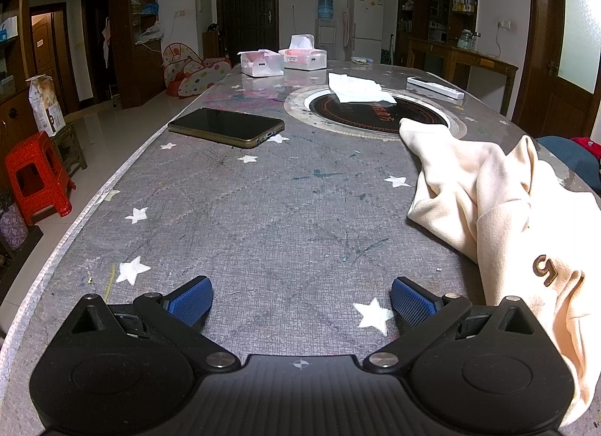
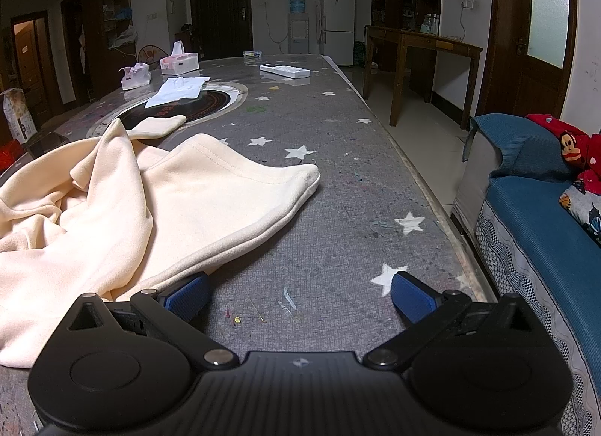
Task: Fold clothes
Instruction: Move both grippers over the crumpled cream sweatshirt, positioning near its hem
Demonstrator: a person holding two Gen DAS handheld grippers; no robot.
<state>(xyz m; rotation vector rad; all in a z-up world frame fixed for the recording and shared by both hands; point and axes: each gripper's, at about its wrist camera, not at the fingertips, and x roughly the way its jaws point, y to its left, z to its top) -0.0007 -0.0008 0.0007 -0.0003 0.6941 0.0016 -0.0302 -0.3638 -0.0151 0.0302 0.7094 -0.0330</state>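
I see lots of bare room on the grey surface with white stars (image 1: 263, 218) in front of my left tool (image 1: 300, 302), out to its long pale edge. Both tools are spread wide and hold nothing. The crumpled cream-coloured soft sweatshirt (image 2: 124, 207) lies between them: just right of my left tool, and touching the left blue pad (image 2: 188, 295) of my right tool (image 2: 300, 297). A brown letter on it looks like "S". A black flat phone (image 1: 227, 127) lies farther off.
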